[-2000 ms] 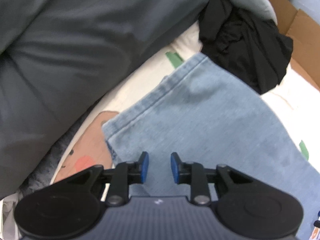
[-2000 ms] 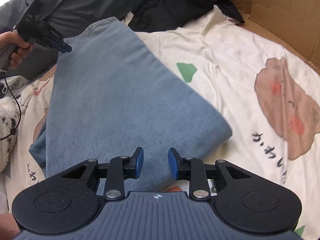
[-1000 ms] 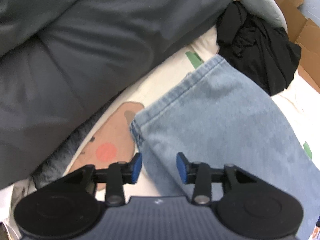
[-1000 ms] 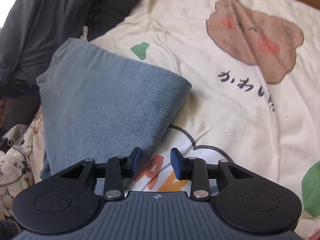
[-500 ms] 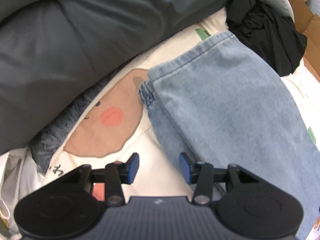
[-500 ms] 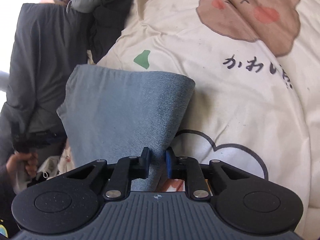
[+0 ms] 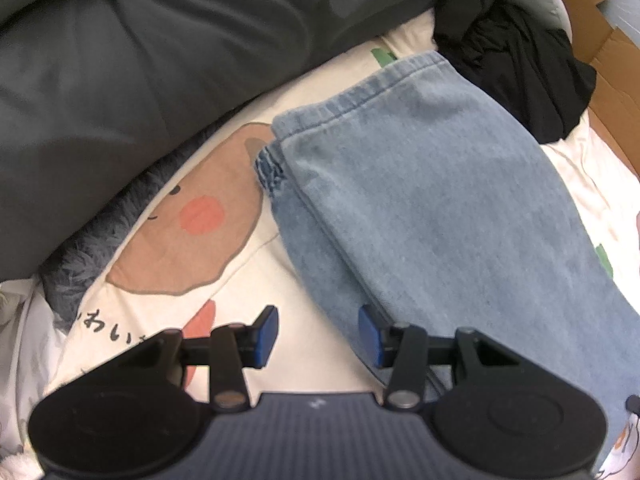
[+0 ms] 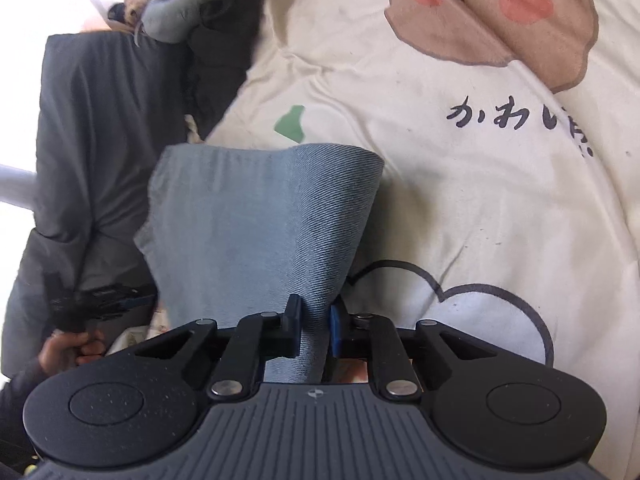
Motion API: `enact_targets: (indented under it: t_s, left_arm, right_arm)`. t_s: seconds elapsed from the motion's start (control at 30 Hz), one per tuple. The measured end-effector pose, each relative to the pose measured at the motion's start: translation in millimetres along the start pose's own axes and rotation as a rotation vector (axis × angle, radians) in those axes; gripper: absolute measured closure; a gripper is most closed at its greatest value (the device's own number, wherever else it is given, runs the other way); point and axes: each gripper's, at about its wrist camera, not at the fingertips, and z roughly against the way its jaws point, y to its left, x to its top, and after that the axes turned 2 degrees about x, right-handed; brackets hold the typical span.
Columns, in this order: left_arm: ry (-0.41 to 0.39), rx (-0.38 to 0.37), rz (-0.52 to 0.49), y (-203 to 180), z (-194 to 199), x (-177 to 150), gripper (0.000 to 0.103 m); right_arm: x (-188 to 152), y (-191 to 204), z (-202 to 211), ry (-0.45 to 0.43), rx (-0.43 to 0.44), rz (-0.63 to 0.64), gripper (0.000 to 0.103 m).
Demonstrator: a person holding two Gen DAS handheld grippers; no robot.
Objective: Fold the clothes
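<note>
Folded light-blue jeans point(image 7: 440, 200) lie on a cream printed sheet point(image 7: 248, 292), hem end toward the far side. My left gripper point(image 7: 318, 334) stands open at the long left edge of the jeans. Its right pad is against the side of the stacked layers and its left pad is over bare sheet. In the right wrist view the jeans point(image 8: 260, 220) rise as a folded flap. My right gripper point(image 8: 316, 330) is shut on the near edge of that flap, with denim pinched between the pads. A hand point(image 8: 68, 350) with the other gripper shows at the far left.
A dark grey duvet point(image 7: 140, 60) bulges along the left and far side. A crumpled black garment point(image 7: 520, 60) lies beyond the jeans, beside a cardboard wall point(image 7: 612, 60). Cream sheet with a bear print point(image 8: 492, 12) spreads to the right of the jeans.
My left gripper slid off the top of the jeans to their left edge, still open. My right gripper rolled, moved to the jeans' near edge and closed on the denim.
</note>
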Motion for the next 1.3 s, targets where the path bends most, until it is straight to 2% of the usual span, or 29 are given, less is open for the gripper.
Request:
enact_targets:
  t_s: [0.27,0.57,0.73,0.77,0.83,0.97,1.07,1.13,1.3]
  left_arm:
    - [0.021,-0.042,0.03,-0.4,-4.9,-10.3,0.055]
    - [0.068,-0.124,0.067,-3.6,-19.0,-28.8,0.053]
    - [0.066,-0.167,0.103,-5.1,-25.7,-37.3,0.055]
    - [0.062,-0.179,0.116,-4.9,-26.3,-38.9,0.056]
    - [0.04,-0.19,0.135,-4.4,-25.2,-42.0,0.058]
    - [0.018,-0.222,0.182,-0.9,-25.1,-48.0,0.059]
    - [0.022,-0.237,0.228,1.6,-29.3,-52.5,0.059]
    - [0.012,-0.241,0.245,2.4,-31.0,-55.6,0.059]
    - [-0.026,-0.264,0.318,12.4,-37.8,-56.7,0.059]
  right_arm:
    - [1.3,-11.2,-7.1,-0.009,-0.014,-0.031,0.085]
    - [13.2,-25.0,-14.4,-0.083,0.034,-0.141,0.077]
    - [22.1,-25.5,-22.4,-0.088,0.033,-0.126,0.076]
    - [24.1,-24.9,-23.6,-0.083,0.036,-0.123,0.076]
    - [27.9,-20.6,-21.4,-0.074,0.045,-0.092,0.09]
    - [30.6,-14.2,-13.3,-0.084,0.075,-0.073,0.092]
    - [28.0,-18.3,-16.6,-0.07,0.06,-0.099,0.086]
    - [25.4,-24.4,-20.6,-0.06,0.06,-0.141,0.077]
    - [11.3,-21.1,-36.0,-0.004,0.078,-0.125,0.077]
